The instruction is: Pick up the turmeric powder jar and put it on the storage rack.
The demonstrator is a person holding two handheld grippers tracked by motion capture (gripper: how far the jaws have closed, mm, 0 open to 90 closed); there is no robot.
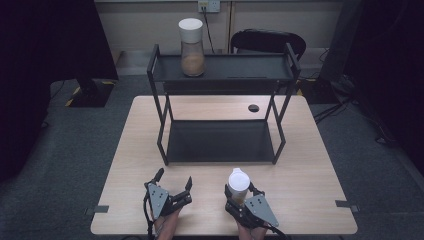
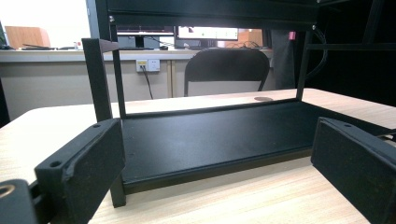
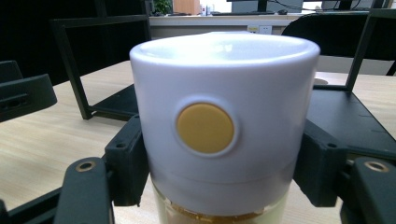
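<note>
A clear jar with a white lid and a yellow button (image 3: 205, 128) stands upright on the table near its front edge (image 1: 238, 186). My right gripper (image 1: 239, 194) is shut on it, both black jaws pressed against its sides just under the lid (image 3: 224, 172). My left gripper (image 1: 173, 181) rests on the table to the left of it, jaws wide open with nothing between them (image 2: 210, 163). A second white-lidded jar (image 1: 191, 47) with brown contents stands on the left of the top shelf of a black two-tier rack (image 1: 222, 142).
The rack's lower shelf (image 2: 205, 135) lies bare just ahead of the left gripper. A round cable hole (image 1: 253, 108) sits in the wooden table (image 1: 310, 170) behind the rack. A black chair (image 1: 267, 41) stands beyond the table.
</note>
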